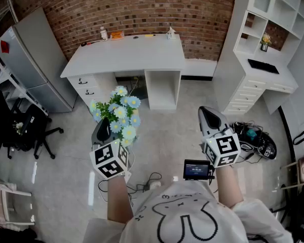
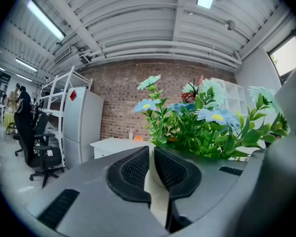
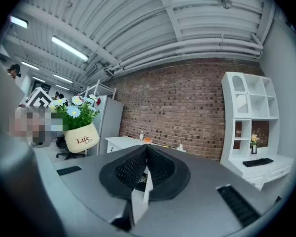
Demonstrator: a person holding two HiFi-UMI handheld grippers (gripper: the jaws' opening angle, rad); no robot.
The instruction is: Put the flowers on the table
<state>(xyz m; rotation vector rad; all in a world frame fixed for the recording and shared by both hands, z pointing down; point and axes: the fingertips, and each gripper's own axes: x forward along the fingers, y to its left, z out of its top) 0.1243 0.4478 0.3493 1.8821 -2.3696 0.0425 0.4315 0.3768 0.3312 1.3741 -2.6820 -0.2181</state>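
Note:
A bunch of blue and white artificial flowers (image 1: 119,114) with green leaves stands in a cream pot (image 3: 81,140) that has writing on its side. My left gripper (image 1: 102,130) is shut on the pot's cream rim, which shows between the pads (image 2: 133,169), and the flowers (image 2: 202,122) rise just past its jaws. It holds the pot in the air over the floor, in front of the white desk (image 1: 126,59). To the right, my right gripper (image 1: 206,114) is shut with nothing in it, and its jaws (image 3: 147,152) point toward the brick wall.
A bottle (image 1: 103,33) and small items stand along the desk's back edge. A grey fridge (image 1: 38,65) and a black office chair (image 1: 28,128) are on the left. A white shelf unit (image 1: 263,44) is on the right. Cables (image 1: 147,182) and bags (image 1: 256,140) lie on the floor.

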